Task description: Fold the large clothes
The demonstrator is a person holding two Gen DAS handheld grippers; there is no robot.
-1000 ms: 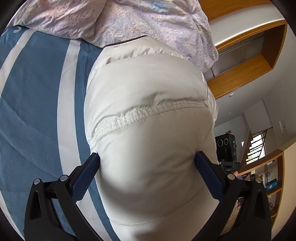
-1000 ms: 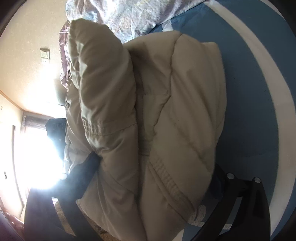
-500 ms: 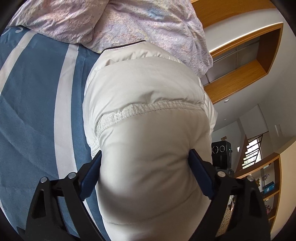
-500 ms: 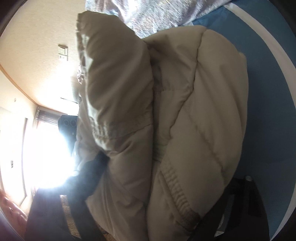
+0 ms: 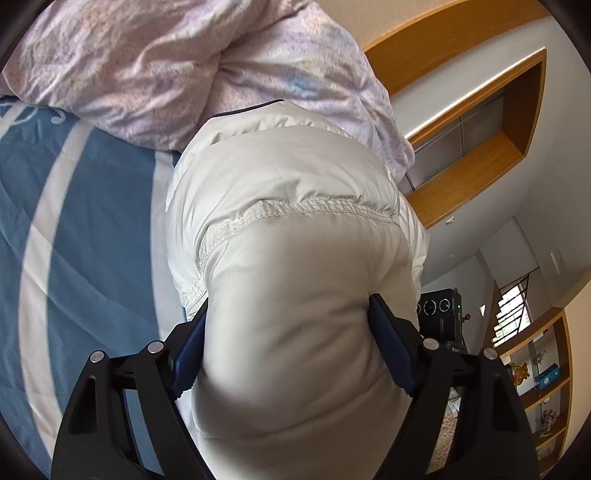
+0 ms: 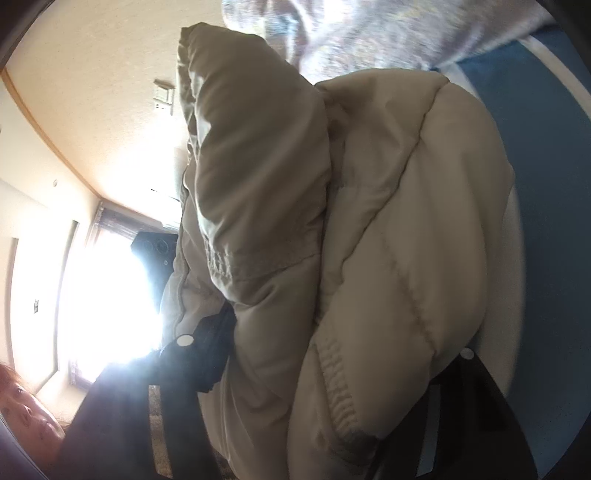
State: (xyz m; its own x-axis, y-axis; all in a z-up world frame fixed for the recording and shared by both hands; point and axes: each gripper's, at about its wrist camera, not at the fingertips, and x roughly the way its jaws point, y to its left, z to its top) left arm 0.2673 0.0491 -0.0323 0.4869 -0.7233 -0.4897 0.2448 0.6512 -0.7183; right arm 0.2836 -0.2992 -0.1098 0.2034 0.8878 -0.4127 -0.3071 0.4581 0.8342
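puffer jacket (image 5: 295, 258): soft, bulky, slippery | left gripper (image 5: 288, 354), right gripper (image 6: 332, 362): fingers closing on folded bulk | hold at seams

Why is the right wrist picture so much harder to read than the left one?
Right wrist view: backlit by a blown-out window, so the puffy jacket looks dull tan and the right tongs, closing on it, are near-black silhouettes; the quilt at the top is smeared. Left wrist view: even light, jacket whitish, left tongs crisp, only near fabric soft; fisheye bends the shelves.
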